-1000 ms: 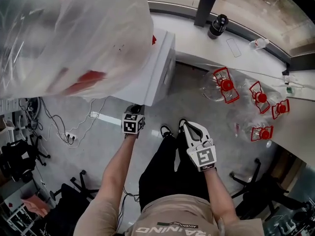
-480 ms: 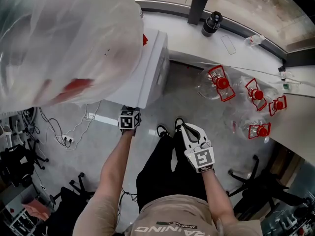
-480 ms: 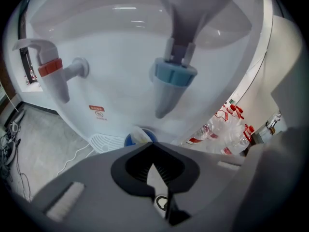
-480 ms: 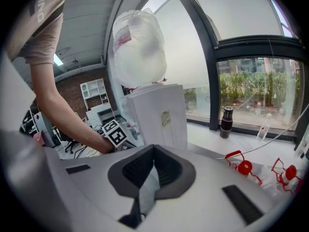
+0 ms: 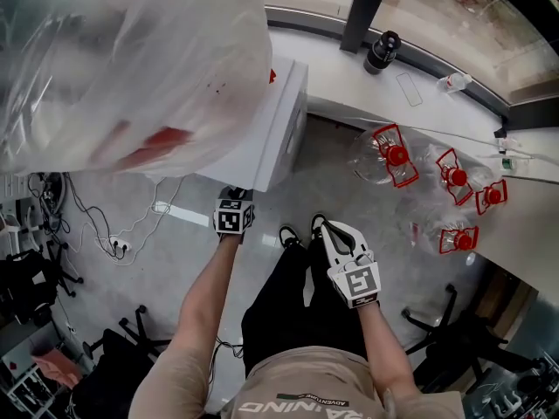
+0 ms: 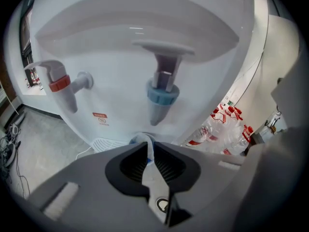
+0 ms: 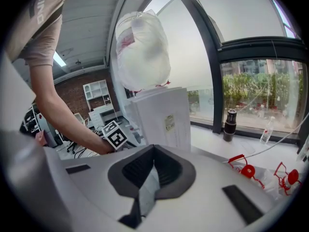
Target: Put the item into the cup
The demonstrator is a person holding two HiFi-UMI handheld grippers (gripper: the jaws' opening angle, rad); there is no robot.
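Low in the left gripper view, the left tool point(image 6: 147, 146) is pinched nearly together. Its tips grip a thin pale wall with a blue edge, which looks like the rim of a paper cup point(image 6: 139, 140). The cup sits at the tips, just below and slightly left of the blue tap point(image 6: 162, 98) of the water dispenser point(image 6: 120, 47). The right tool point(image 7: 153, 151) is also closed, with nothing between its jaws. In the head view it hangs near the person's legs at lower centre, well apart from the dispenser.

No separate item shows in any view. My guess is that the thing to go in is water from that tap.

The first risk is the grip. A thin cup wall pinched at one spot can buckle or slip out as the cup grows heavier. The second is alignment: the cup's mouth seems to lie a little left of the spout, so a stream could hit the rim or miss. It would then fall on the drip grille point(image 6: 104, 144) or the floor, where cables point(image 5: 113, 234) lie at the left of the head view. The red tap point(image 6: 60, 83) at the left is probably hot, and working it by mistake would be worse. If the right tool pushes the tap lever, it could jolt the cup.

Farther off, at the right of the head view, empty bottles point(image 5: 389, 155) lie on the floor. A dark flask point(image 5: 383, 51) stands on the window counter point(image 5: 349, 77), clear of all this.
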